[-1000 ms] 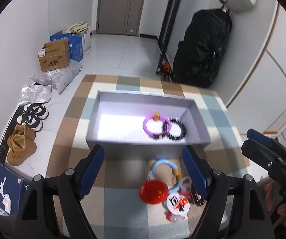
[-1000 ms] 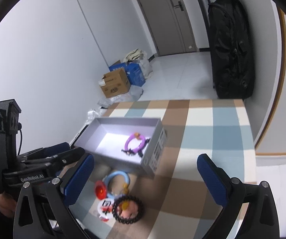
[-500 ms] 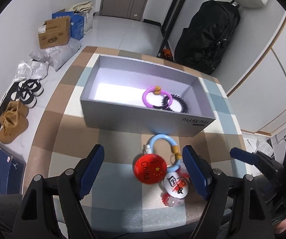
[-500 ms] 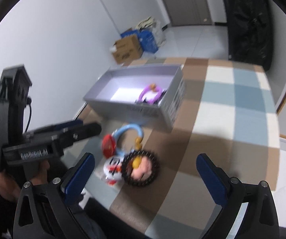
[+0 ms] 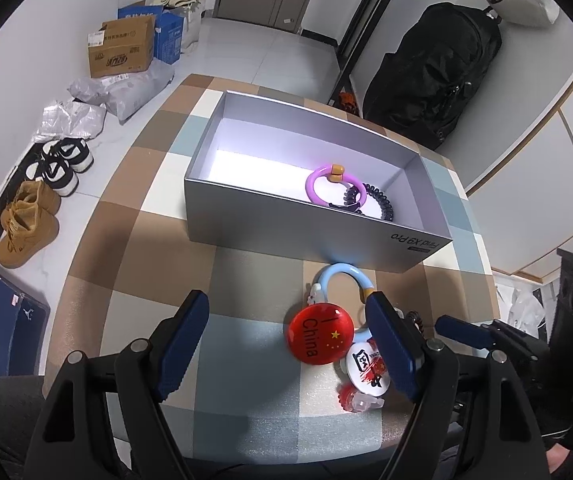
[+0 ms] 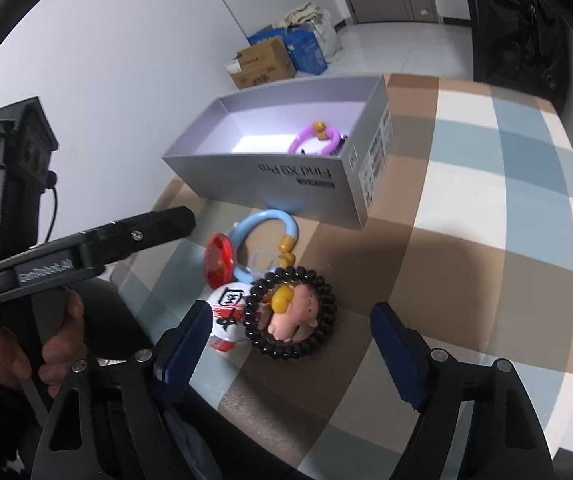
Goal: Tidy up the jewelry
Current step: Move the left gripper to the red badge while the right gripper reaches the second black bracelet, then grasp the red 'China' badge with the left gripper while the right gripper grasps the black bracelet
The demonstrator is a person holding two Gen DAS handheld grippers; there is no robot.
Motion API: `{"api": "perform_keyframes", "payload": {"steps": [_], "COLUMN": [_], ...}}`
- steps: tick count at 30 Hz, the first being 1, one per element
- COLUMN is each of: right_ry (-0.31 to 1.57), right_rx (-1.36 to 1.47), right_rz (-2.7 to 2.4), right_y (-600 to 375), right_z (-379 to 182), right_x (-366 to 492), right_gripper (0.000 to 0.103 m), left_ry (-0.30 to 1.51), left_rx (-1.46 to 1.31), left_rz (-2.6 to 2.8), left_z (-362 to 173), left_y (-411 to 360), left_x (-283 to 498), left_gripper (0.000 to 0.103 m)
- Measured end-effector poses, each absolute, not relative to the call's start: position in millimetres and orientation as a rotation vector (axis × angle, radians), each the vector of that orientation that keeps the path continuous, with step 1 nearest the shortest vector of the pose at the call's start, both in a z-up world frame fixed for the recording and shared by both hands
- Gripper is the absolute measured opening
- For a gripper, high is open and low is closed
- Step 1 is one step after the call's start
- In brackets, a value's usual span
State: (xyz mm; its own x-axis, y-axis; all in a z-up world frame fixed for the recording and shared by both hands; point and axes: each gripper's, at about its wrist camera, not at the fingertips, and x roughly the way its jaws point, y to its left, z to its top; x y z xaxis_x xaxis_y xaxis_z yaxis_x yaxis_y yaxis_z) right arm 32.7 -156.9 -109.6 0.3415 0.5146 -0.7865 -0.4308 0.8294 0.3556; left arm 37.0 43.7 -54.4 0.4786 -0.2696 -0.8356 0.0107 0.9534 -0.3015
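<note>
An open grey box (image 5: 286, 236) holds a purple ring (image 5: 328, 190) and a dark bead bracelet (image 5: 382, 204). In front of it lie a blue ring (image 5: 342, 276), a red badge (image 5: 320, 336) and a white badge (image 5: 368, 366). A black bead bracelet (image 6: 328, 308) circles a pink figure (image 6: 294, 312) beside them. My right gripper (image 6: 292, 316) hangs over this bracelet. Its jaws are closing, the bracelet sits between them, and the pads are clear of it. My left gripper (image 5: 286, 308) stands open above the cloth, with the red badge near its right finger.
The checked tablecloth (image 5: 134, 240) ends close below both grippers. A small red and clear piece (image 5: 356, 402) lies by the white badge. On the floor to the left are cardboard boxes (image 5: 122, 52) and shoes (image 5: 26, 224). A black bag (image 5: 434, 80) stands behind the table.
My right gripper has sunk toward the black bead bracelet and its jaws have narrowed. The left gripper has tilted downward, so the badges now lie between its fingers.
</note>
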Motion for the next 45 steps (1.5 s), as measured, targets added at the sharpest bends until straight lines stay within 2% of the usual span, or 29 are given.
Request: {"api": "perform_keyframes", "payload": {"steps": [6, 7, 9, 16, 23, 41, 45], "right_ry": [1.048, 1.053, 1.049, 1.053, 1.041, 0.975, 0.968], "right_rx": [0.039, 0.034, 0.020, 0.005, 0.038, 0.191, 0.202], "right_rz": [0.618, 0.620, 0.621, 0.610, 0.597, 0.590, 0.584], "right_y": [-149, -147, -145, -142, -148, -176, -182], "right_z": [-113, -114, -115, -117, -112, -88, -86], "right_x": [34, 35, 35, 38, 39, 37, 35], "right_gripper": [0.076, 0.072, 0.071, 0.050, 0.047, 0.047, 0.047], "left_ry": [1.070, 1.075, 1.081, 1.098, 1.141, 1.214, 1.206], "left_rx": [-0.282, -0.282, -0.286, -0.291, -0.300, -0.205, -0.174], "left_rz": [-0.174, -0.173, -0.170, -0.162, -0.168, -0.275, -0.265], "left_z": [-56, -57, -58, -59, -64, -72, -71], "left_y": [47, 48, 49, 55, 57, 28, 25], "left_x": [39, 40, 41, 44, 45, 45, 44], "left_gripper": [0.077, 0.077, 0.077, 0.077, 0.077, 0.076, 0.064]}}
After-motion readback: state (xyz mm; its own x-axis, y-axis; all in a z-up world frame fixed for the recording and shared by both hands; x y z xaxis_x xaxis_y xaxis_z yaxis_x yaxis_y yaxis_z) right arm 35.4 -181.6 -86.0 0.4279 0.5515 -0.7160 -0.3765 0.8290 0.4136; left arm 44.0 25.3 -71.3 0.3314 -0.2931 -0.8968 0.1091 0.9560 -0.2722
